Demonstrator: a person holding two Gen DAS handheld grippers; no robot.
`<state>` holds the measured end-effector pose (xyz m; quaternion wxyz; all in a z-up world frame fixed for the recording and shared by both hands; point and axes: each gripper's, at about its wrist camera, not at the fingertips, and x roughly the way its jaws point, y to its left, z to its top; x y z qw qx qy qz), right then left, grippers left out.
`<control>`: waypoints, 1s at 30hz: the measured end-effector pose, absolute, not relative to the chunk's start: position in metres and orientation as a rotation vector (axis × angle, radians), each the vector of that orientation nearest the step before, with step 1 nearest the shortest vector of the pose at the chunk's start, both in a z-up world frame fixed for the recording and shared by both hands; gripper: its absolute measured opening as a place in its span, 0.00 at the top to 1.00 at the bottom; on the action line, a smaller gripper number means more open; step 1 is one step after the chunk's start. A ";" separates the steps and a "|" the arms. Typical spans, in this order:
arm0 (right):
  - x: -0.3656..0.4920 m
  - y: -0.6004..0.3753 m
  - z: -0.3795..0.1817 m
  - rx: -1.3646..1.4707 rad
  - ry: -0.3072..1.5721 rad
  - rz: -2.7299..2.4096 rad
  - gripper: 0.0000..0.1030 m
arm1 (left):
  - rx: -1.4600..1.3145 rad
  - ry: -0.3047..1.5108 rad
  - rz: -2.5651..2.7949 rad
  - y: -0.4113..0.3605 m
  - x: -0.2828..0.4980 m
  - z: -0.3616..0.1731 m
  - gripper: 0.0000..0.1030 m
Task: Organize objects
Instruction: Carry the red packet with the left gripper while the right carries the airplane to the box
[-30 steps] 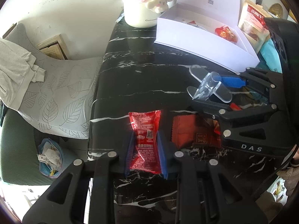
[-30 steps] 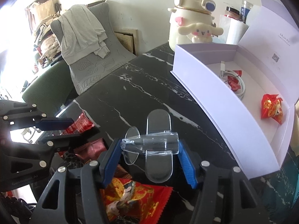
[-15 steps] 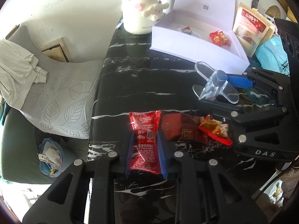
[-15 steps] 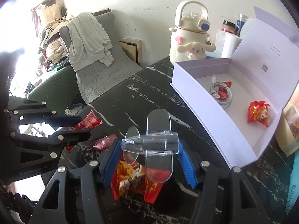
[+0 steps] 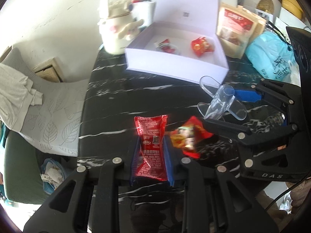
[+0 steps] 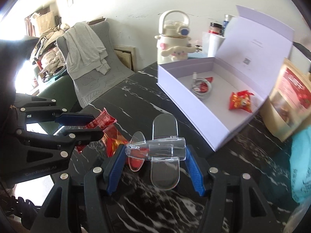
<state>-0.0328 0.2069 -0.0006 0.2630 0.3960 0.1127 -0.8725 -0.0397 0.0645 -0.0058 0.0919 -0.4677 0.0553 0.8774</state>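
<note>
My left gripper is shut on a red Heinz ketchup packet and holds it above the black marble table. My right gripper is shut on a clear plastic stand, also seen in the left wrist view. A red and yellow snack packet lies on the table between the grippers. An open white box stands further back; it holds a red snack packet and a coiled white cable with a small red packet.
A cream cartoon water bottle stands behind the box's left end. Snack bags and a blue plastic bag sit right of the box. A grey chair with a draped cloth stands beside the table's left edge.
Both grippers have risen and moved toward the box with their loads. The dark red packet beside the ketchup packet has passed out of view; the red and yellow packet now shows between the grippers.
</note>
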 end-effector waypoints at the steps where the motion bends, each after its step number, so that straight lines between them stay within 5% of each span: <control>1: -0.030 0.211 0.000 1.071 0.301 -2.367 0.40 | -1.383 0.169 2.600 0.069 -0.039 -0.005 0.78; 30: 0.006 0.309 0.003 1.152 0.207 -2.547 0.40 | -1.293 0.291 2.391 0.199 -0.027 -0.013 0.78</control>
